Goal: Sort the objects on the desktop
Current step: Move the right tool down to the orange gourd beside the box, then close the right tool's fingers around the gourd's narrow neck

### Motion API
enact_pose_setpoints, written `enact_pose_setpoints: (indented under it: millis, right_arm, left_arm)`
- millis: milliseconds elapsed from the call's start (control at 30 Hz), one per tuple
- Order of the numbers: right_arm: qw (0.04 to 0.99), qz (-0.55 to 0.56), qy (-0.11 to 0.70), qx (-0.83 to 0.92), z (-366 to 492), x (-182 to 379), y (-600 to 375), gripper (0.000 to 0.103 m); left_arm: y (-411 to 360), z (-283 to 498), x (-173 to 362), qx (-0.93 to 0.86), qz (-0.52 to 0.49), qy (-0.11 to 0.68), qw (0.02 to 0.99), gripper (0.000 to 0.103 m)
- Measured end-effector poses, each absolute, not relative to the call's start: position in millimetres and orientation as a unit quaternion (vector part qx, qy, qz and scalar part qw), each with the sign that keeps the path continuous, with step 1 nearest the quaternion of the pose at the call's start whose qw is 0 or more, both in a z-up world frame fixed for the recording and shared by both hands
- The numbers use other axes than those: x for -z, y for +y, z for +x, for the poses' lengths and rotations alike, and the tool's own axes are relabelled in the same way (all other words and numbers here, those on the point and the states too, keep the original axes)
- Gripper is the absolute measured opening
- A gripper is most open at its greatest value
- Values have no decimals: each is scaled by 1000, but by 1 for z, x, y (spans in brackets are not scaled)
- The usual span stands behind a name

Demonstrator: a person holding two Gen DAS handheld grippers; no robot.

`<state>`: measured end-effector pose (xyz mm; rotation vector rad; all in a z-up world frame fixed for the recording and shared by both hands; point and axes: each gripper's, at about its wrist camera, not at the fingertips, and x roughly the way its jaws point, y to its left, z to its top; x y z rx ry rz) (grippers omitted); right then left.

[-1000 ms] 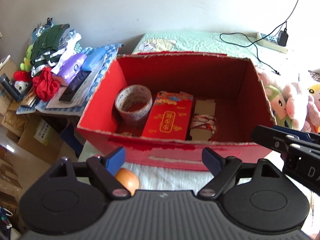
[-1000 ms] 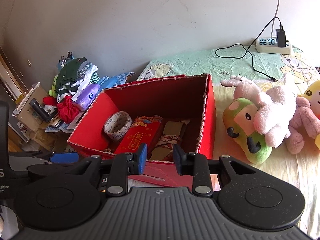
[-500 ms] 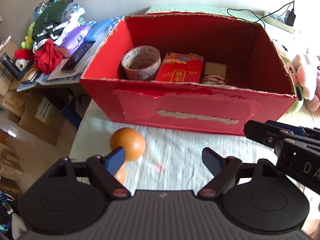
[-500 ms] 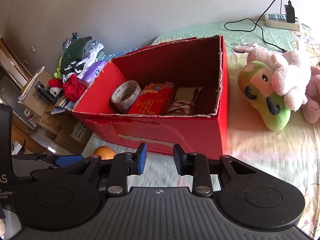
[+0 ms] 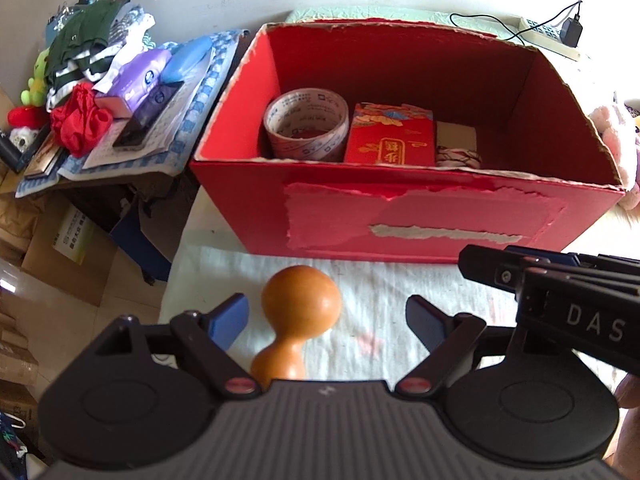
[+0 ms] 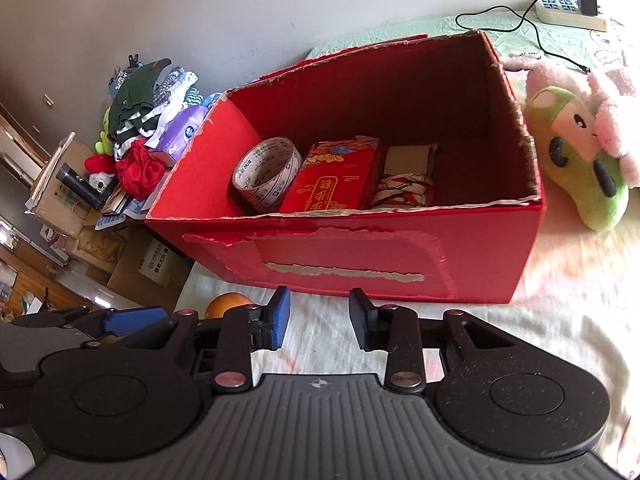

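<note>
The wooden gourd-shaped piece lies on the cloth just in front of the red box, between the spread, empty jaws of the left gripper. It appears hard, smooth, light and likely to roll; grip the narrow waist. The right gripper is parted and empty.

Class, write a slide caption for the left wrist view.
Open left gripper brackets a wooden gourd-shaped object before the red box.

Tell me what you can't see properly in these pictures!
- Wooden gourd toy: left wrist view, its bottom is hidden behind the left gripper; right wrist view shows only an orange sliver.
- Patterned bundle in the red box: the front wall cuts it off.
- Power strip: too small to read.
</note>
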<state>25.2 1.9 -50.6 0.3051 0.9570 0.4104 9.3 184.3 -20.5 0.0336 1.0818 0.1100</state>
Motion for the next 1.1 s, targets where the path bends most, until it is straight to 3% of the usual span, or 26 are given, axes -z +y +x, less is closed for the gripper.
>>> enact_pose_setpoints:
  millis: [833,933,1100]
  right_arm:
    - [767,247,546,-230,26,90,48,44]
    - [750,265,559,-235,27,97,52,47]
    - [722,293,580,-239,31,107,55,49]
  left_arm:
    - [265,-9,55,49,-78,528,844,89]
    - [264,-3,62,58,-83,536,838,79]
    - [261,2,72,65,-75,548,830,72]
